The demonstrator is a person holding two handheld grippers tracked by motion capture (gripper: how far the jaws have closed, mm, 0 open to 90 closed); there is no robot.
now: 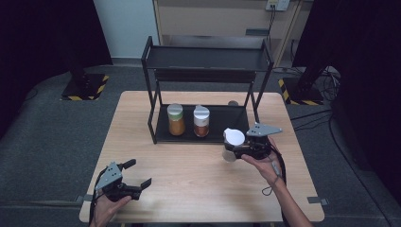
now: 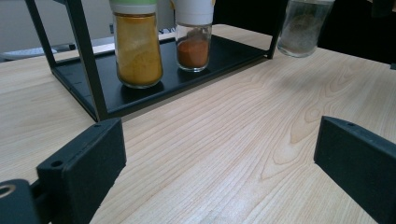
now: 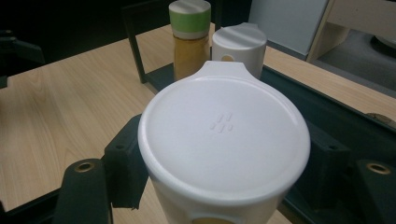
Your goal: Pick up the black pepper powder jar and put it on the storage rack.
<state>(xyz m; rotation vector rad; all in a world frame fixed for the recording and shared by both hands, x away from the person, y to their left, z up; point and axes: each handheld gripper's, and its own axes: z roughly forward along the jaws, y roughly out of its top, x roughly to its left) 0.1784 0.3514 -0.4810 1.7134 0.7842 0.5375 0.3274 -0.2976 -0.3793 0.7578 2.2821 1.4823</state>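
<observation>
Right gripper [image 1: 236,150] clamping white-capped jar [image 1: 233,138], carrying toward rack [image 1: 156,124] (two jars shelved); left gripper [image 1: 140,173] idling, jaws apart.

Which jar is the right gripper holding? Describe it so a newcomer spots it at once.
Find the black rack at the table's far side. Two jars stand on its bottom shelf: a yellow jar and an orange jar. The held jar is off the shelf, in front of its right end, in the right gripper; it has a plain white cap and clear glass.
</observation>
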